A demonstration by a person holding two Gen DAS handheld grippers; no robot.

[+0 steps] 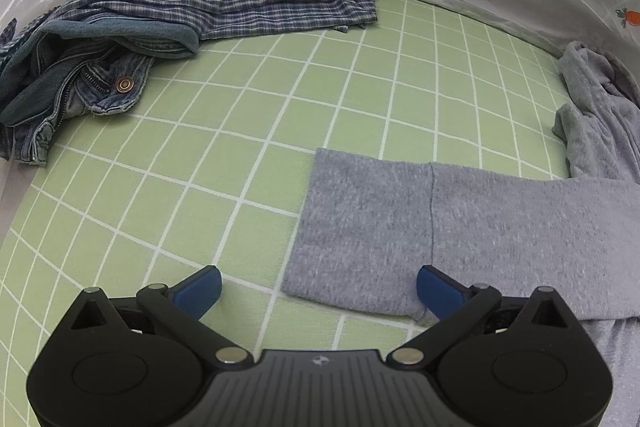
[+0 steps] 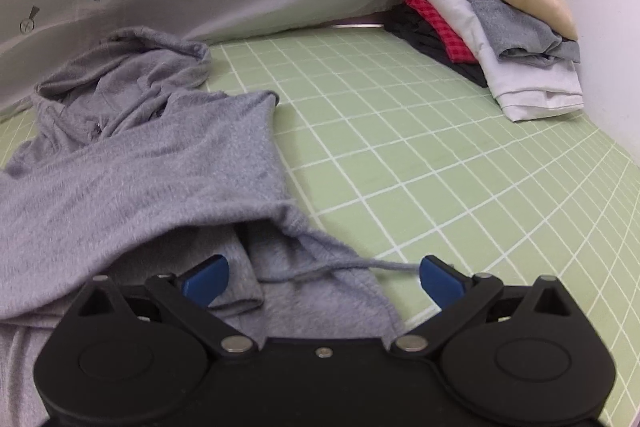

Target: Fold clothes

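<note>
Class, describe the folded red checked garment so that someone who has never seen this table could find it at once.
Start at the green gridded mat and follow it to its far right corner against the white wall. A stack of folded clothes sits there. The red checked garment lies above the black piece and below the white one, the only bright, patterned layer.

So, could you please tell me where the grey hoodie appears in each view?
Left wrist: hoodie lower right, sleeve lying flat between the open fingers.
Right wrist: hoodie fills the left half, hood at upper left.
Shared landmark: green grid mat.
</note>
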